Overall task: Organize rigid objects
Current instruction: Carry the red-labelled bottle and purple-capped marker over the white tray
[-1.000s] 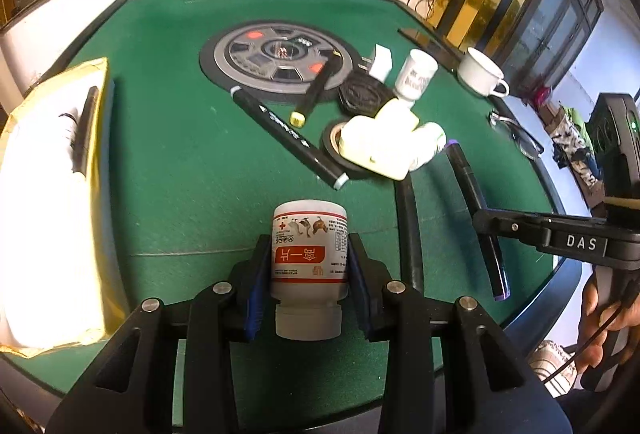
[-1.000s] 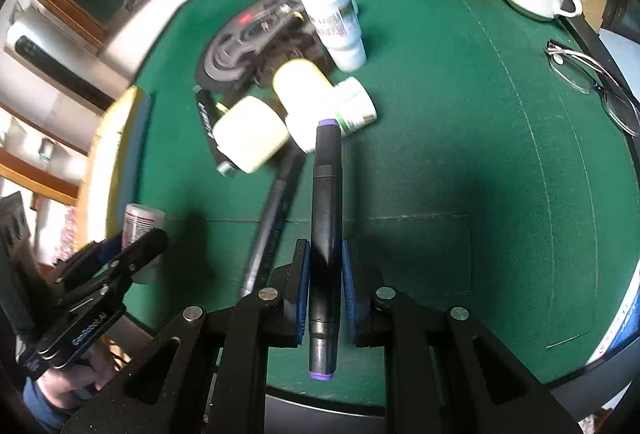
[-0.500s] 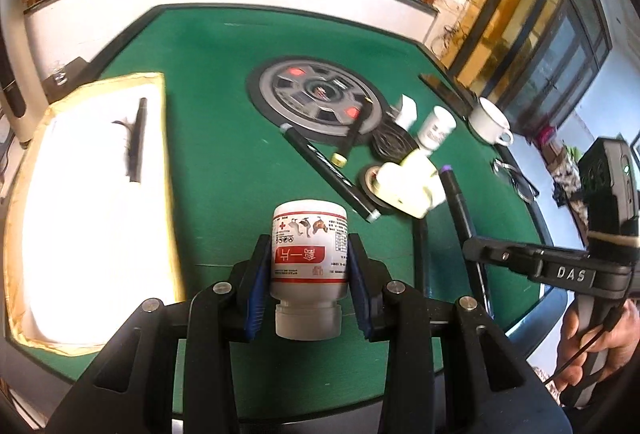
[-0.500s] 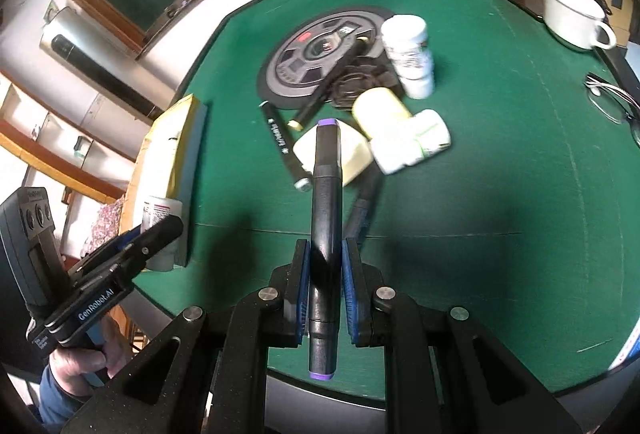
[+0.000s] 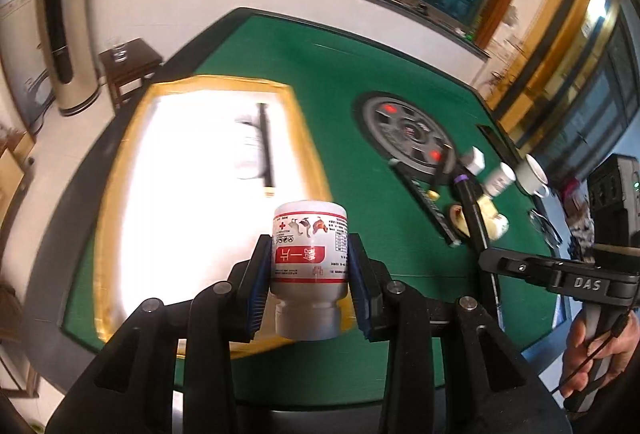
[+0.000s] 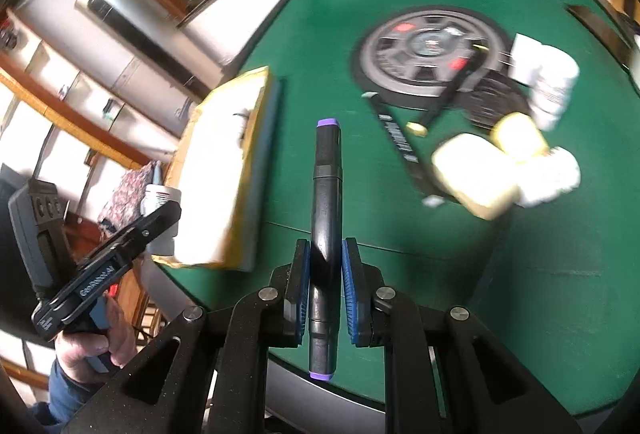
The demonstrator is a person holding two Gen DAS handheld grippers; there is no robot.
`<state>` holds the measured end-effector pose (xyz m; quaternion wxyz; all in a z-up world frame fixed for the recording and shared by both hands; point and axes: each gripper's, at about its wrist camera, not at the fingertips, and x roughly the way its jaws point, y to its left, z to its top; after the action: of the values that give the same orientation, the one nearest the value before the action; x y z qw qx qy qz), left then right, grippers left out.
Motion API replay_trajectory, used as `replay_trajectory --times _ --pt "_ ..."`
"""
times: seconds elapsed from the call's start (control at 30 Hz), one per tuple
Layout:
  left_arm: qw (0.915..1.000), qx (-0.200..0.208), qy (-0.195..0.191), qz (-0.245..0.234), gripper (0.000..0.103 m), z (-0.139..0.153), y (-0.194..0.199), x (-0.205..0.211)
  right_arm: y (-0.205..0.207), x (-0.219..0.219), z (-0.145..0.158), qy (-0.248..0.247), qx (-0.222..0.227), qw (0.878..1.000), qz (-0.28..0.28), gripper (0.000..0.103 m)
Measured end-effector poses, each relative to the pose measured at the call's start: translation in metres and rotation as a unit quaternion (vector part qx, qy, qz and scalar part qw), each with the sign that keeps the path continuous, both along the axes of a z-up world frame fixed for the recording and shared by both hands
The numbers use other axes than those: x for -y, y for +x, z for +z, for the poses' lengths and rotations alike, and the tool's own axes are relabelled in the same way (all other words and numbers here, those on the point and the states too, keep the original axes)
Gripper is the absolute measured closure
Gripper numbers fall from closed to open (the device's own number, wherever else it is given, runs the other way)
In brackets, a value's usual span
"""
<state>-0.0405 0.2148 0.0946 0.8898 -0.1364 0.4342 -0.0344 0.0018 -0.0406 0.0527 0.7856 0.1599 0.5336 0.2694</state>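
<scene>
My left gripper (image 5: 307,270) is shut on a white medicine bottle (image 5: 309,258) with a red label, held cap-down above the near edge of a yellow-rimmed white tray (image 5: 304,138). A black pen (image 5: 265,150) lies in that tray. My right gripper (image 6: 325,286) is shut on a black marker (image 6: 326,218) with purple ends, held above the green table (image 6: 552,274). The left gripper and its bottle (image 6: 160,198) show at the left of the right wrist view, beside the tray (image 6: 256,170).
On the table's right lie a round grey dial (image 5: 404,134), black markers (image 5: 424,202), yellow and white bottles (image 6: 480,174), a white bottle (image 5: 498,182), a white cup (image 5: 534,176) and glasses (image 5: 546,228). A wooden stool (image 5: 128,68) stands beyond the table's left edge.
Both grippers have swung left with their loads. The bottle now sits over the tray's near edge, and the marker has moved away from the bottle pile toward the tray.
</scene>
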Motion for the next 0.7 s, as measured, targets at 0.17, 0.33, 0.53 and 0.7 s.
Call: replay_trajectory --times 0.17,0.33,0.53,0.7 --pt "0.9998 -0.008 0.0 0.019 0.069 -0.007 0.011 -0.033 0.018 -0.058 0.011 0.01 0.006 0.999 0.044 0.089" --pt "0.9994 -0.021 0.004 0.025 0.069 -0.02 0.039 -0.059 0.047 -0.117 0.014 0.0 0.005 0.997 0.072 0.089" --pt "0.9984 -0.045 -0.002 0.036 0.069 -0.045 0.076 -0.08 0.087 -0.178 0.008 -0.014 -0.008 0.996 0.084 0.089" --pt "0.998 -0.054 -0.004 0.034 0.069 -0.055 0.09 -0.084 0.113 -0.215 -0.005 -0.043 -0.014 0.995 0.085 0.089"
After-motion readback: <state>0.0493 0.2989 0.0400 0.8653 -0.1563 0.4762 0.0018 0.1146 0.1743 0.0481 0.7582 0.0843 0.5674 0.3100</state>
